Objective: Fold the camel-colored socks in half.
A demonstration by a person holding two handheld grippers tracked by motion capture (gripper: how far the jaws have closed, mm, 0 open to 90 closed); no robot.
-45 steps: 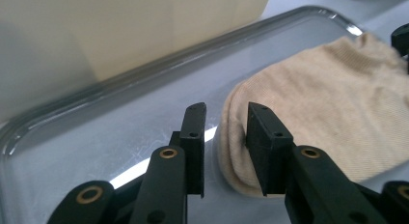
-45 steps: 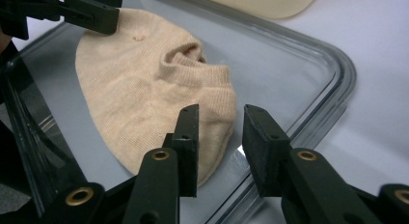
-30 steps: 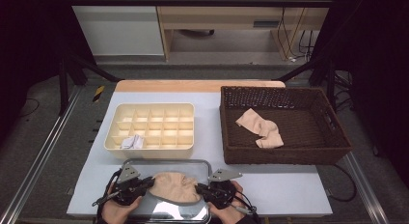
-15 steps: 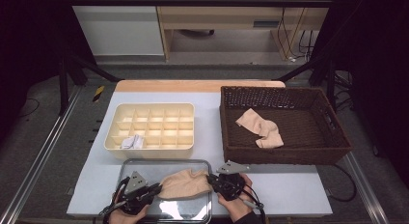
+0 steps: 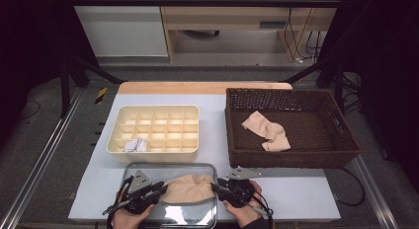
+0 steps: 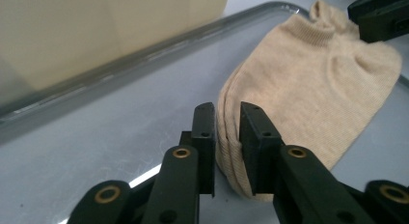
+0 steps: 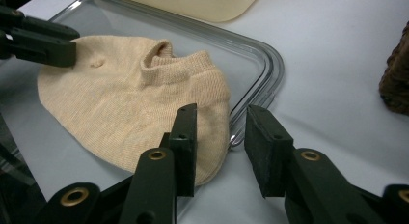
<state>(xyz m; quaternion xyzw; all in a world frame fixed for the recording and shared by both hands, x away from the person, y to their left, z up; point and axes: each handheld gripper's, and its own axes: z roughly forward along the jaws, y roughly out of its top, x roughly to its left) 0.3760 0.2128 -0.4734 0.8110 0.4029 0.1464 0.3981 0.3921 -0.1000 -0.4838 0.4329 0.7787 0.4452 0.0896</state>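
Note:
A beige ankle sock point(image 5: 188, 188) lies flat in the clear tray point(image 5: 148, 168) at the table's near edge. My left gripper point(image 5: 160, 187) is at its left end. In the left gripper view the sock's point(image 6: 308, 89) folded edge sits loosely between the jaws of that gripper point(image 6: 226, 113), which have just been opening. My right gripper point(image 5: 216, 187) is at the sock's right end. In the right gripper view that gripper point(image 7: 221, 118) has just opened too; the sock point(image 7: 135, 103) lies beside its left finger and nothing is in the gap.
A cream compartment box point(image 5: 154, 130) stands behind the tray with a small white item point(image 5: 134, 145) in a front cell. A brown wicker basket point(image 5: 291, 160) at the right holds another beige sock point(image 5: 264, 128). Bare white table lies to the right of the tray.
Both grippers held the sock stretched between them. Now both pairs of jaws have parted and the sock rests slack on the tray. The hands have hardly moved.

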